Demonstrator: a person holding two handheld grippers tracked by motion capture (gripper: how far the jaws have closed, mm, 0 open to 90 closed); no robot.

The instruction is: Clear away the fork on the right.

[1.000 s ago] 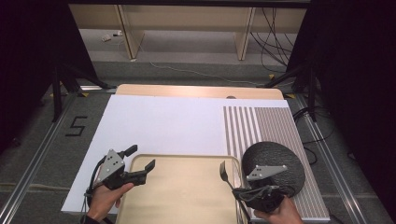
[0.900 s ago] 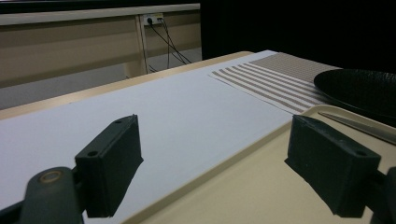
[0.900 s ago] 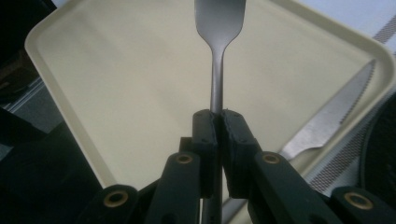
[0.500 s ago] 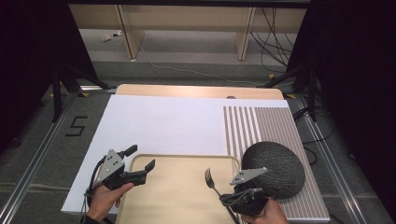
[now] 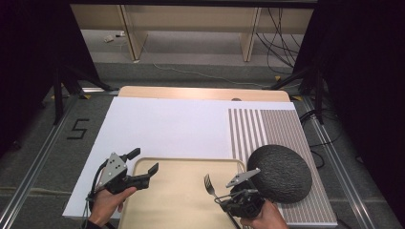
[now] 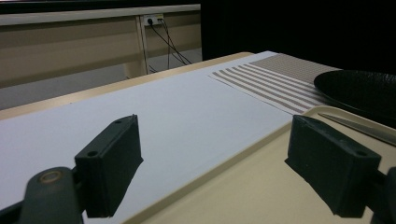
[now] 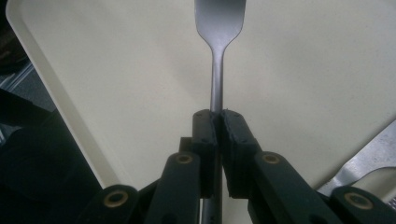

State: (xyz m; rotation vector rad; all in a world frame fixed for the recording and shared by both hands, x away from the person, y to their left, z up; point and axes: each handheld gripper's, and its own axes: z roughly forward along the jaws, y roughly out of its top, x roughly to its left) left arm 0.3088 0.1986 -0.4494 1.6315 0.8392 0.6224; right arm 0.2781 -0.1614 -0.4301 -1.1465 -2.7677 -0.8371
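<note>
1. over the cream tray (image 5: 181,164), the right gripper (image 5: 220,200) clamps a fork (image 5: 209,183) by its handle, tines apparently just clear of the tray.
2. the left gripper (image 5: 143,167) hovers at the tray's left edge, jaws spread, nothing between them.
3. a black plate (image 5: 282,171) lies on the striped mat (image 5: 267,126).

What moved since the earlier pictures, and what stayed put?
The right gripper, shut on the fork, carried it leftward from beside the dark plate to over the tray. The left gripper stayed open over the tray's left rim; plate and tray did not move.
</note>
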